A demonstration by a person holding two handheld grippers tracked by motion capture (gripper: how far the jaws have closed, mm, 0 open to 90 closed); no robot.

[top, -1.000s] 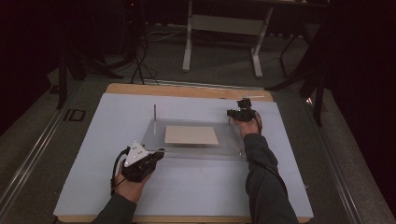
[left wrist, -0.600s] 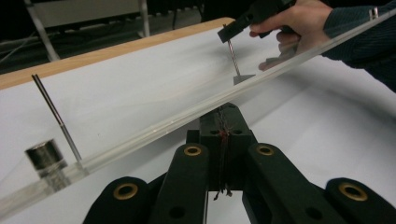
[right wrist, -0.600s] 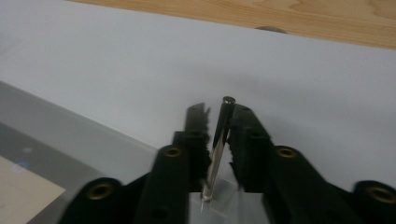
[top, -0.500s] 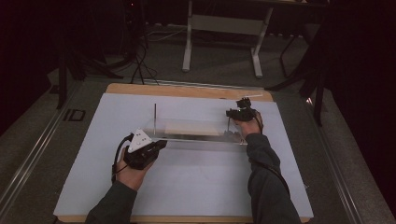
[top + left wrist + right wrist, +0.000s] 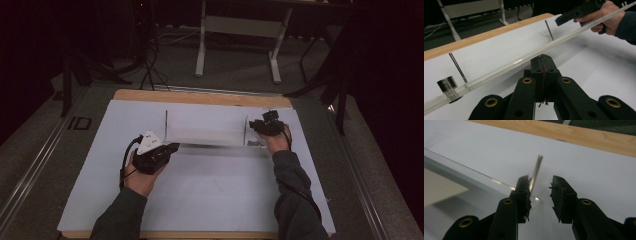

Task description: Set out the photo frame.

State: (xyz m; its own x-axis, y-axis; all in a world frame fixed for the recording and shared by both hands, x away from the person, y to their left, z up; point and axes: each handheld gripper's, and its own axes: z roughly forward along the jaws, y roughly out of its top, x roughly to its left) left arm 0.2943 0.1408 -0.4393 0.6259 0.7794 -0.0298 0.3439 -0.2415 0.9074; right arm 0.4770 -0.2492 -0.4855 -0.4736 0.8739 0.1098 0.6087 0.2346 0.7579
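A clear acrylic plate [image 5: 210, 137] stands tilted on the white board, its near edge lifted. My left gripper [image 5: 172, 146] is shut on that edge [image 5: 506, 66], the jaws [image 5: 541, 58] closed tight against it. A short metal cylinder [image 5: 447, 83] sits on the plate's corner. Thin metal rods [image 5: 166, 122] [image 5: 246, 131] rise at the plate's far corners. My right gripper [image 5: 252, 125] is at the right rod. Its jaws have just been opening and stand apart [image 5: 540, 186], with the rod [image 5: 536, 176] between them, close to the left jaw. A tan sheet [image 5: 439, 190] lies under the plate.
The white board [image 5: 225, 190] covers a wooden table [image 5: 200, 97]. Beyond the table's far edge are a grey floor, a white metal stand [image 5: 240, 25] and dark cables. The board's near half is bare.
My left gripper has risen with the plate's near edge, tilting the plate up until it hides the tan sheet. The right gripper's jaws have opened and shifted slightly near the right rod.
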